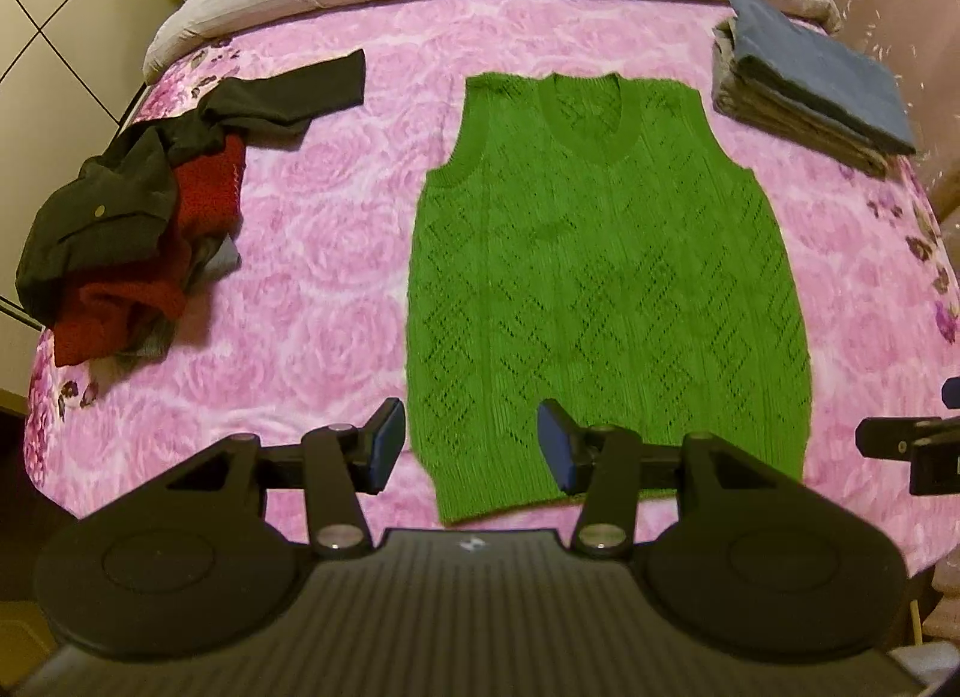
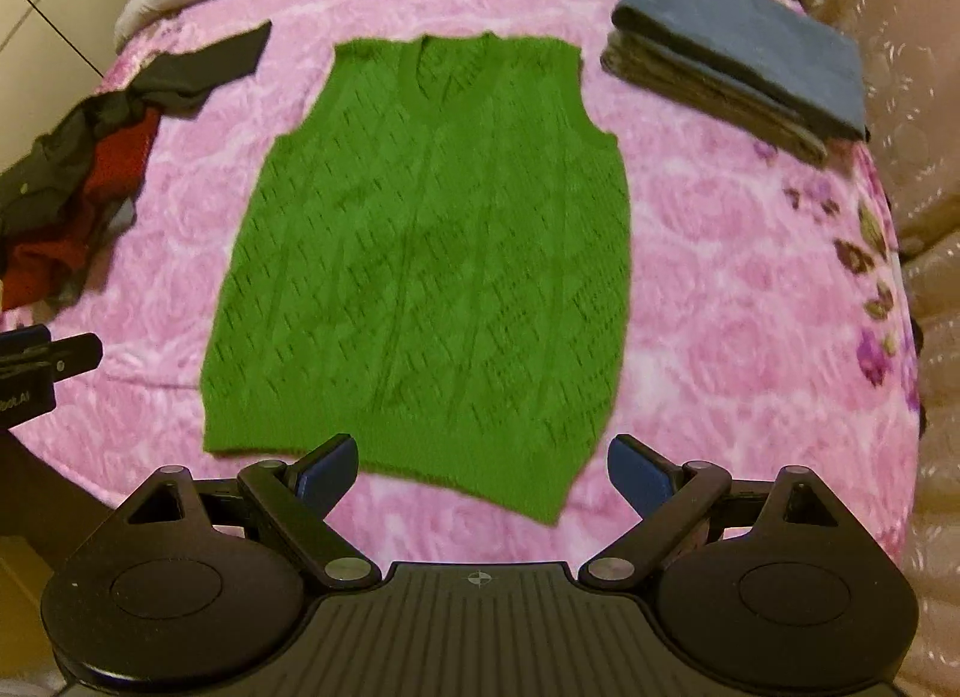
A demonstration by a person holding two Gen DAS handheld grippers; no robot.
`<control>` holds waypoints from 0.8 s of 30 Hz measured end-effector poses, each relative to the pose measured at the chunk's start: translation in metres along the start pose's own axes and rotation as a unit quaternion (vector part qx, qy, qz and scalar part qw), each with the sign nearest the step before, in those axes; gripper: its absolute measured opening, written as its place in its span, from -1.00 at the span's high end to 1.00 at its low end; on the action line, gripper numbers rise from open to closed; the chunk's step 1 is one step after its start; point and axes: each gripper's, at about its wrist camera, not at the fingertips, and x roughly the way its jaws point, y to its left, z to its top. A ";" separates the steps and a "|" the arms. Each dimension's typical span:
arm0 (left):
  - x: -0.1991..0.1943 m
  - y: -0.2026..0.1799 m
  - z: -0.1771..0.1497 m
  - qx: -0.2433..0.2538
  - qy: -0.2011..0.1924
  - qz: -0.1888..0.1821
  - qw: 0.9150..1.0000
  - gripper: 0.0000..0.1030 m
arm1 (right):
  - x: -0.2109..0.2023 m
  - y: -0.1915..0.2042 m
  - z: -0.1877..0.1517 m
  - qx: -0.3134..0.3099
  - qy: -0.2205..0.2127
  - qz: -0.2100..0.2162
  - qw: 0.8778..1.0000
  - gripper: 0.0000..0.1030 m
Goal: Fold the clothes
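The green sleeveless knitted vest (image 1: 606, 289) lies spread flat mid-bed on the pink floral blanket (image 1: 312, 253). Left gripper (image 1: 471, 445) and right gripper (image 2: 483, 472) hover empty, jaws apart. Folding seems unstarted; next, pinch an edge.

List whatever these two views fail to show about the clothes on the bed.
- Unfolded pile: cut off by the left edge in the right wrist view; the garments tangle, so their count is unclear.
- Folded stack: the blue top piece hides the layers beneath.
- Green vest: motion blur smears its knit in the right wrist view.
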 end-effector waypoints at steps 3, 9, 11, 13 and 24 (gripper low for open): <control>-0.002 -0.002 -0.005 0.004 0.002 -0.002 1.000 0.12 | 0.001 -0.001 -0.006 0.009 0.014 -0.001 1.000 -0.80; -0.006 -0.007 -0.011 0.013 0.004 -0.007 1.000 0.10 | -0.002 0.001 -0.013 0.015 0.030 -0.004 0.999 -0.80; -0.007 -0.008 -0.014 0.017 0.007 -0.009 1.000 0.10 | -0.006 0.005 -0.014 0.012 0.029 -0.008 0.999 -0.80; -0.007 -0.010 -0.016 0.019 0.010 -0.011 1.000 0.10 | -0.009 0.009 -0.015 0.008 0.026 -0.012 1.000 -0.80; -0.004 -0.008 -0.031 0.019 0.027 -0.013 0.999 0.09 | -0.012 0.020 -0.024 -0.008 0.025 -0.008 1.000 -0.80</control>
